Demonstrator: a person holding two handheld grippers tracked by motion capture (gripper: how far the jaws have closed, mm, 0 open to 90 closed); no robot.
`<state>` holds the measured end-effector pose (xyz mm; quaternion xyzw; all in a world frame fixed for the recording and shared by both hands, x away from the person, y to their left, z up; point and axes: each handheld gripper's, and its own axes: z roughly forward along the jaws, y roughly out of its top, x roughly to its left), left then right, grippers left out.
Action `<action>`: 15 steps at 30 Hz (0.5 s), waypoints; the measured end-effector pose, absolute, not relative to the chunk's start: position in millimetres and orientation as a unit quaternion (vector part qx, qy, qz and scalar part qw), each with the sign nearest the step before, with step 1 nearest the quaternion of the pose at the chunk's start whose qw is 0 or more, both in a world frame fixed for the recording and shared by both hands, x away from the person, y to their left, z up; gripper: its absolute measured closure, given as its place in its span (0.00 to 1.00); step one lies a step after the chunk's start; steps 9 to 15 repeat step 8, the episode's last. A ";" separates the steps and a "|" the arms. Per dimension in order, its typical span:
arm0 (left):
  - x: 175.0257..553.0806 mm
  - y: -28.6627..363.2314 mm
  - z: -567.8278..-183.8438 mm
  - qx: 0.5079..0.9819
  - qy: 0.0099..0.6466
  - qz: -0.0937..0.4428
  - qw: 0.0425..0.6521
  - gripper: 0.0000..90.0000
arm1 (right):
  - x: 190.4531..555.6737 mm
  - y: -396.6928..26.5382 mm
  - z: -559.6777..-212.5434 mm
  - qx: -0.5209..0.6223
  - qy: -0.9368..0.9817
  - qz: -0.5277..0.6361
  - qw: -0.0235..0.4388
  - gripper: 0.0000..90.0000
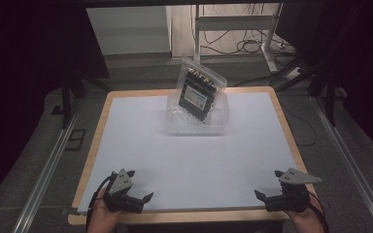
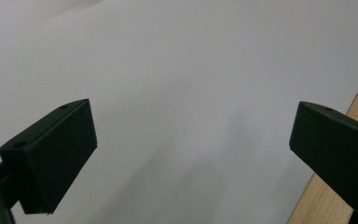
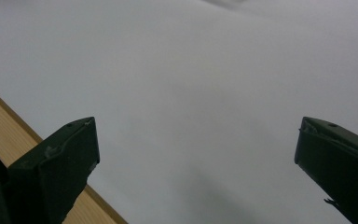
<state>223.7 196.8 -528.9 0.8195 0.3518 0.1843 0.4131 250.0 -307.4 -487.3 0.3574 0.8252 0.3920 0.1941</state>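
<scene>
A clear plastic bin [image 1: 197, 127] stands at the far middle of the white table sheet [image 1: 189, 155]. A clear zip bag [image 1: 201, 92] with a black and blue packet inside leans upright in the bin. My left gripper [image 1: 140, 185] rests open at the near left edge, far from the bin. My right gripper [image 1: 268, 184] rests open at the near right edge. In the left gripper view the gripper [image 2: 193, 140] has its jaws wide apart over bare white sheet. In the right gripper view the gripper [image 3: 196, 154] is the same, with nothing between the jaws.
The sheet lies on a wooden tabletop whose rim [image 1: 97, 131] shows all round. Beyond the table are a desk frame [image 1: 233, 24] and cables [image 1: 252, 46] on the floor. A metal rail [image 1: 48, 170] runs along the left.
</scene>
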 end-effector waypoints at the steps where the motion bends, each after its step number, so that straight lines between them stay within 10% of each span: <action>1: 223.7 196.5 -529.1 0.819 0.352 0.184 0.414 0.00 | 249.8 -309.1 -489.6 0.359 0.827 0.387 0.193 0.00; 15: 224.9 195.0 -529.2 0.820 0.351 0.184 0.412 0.00 | 251.2 -316.5 -496.6 0.378 0.826 0.378 0.177 0.00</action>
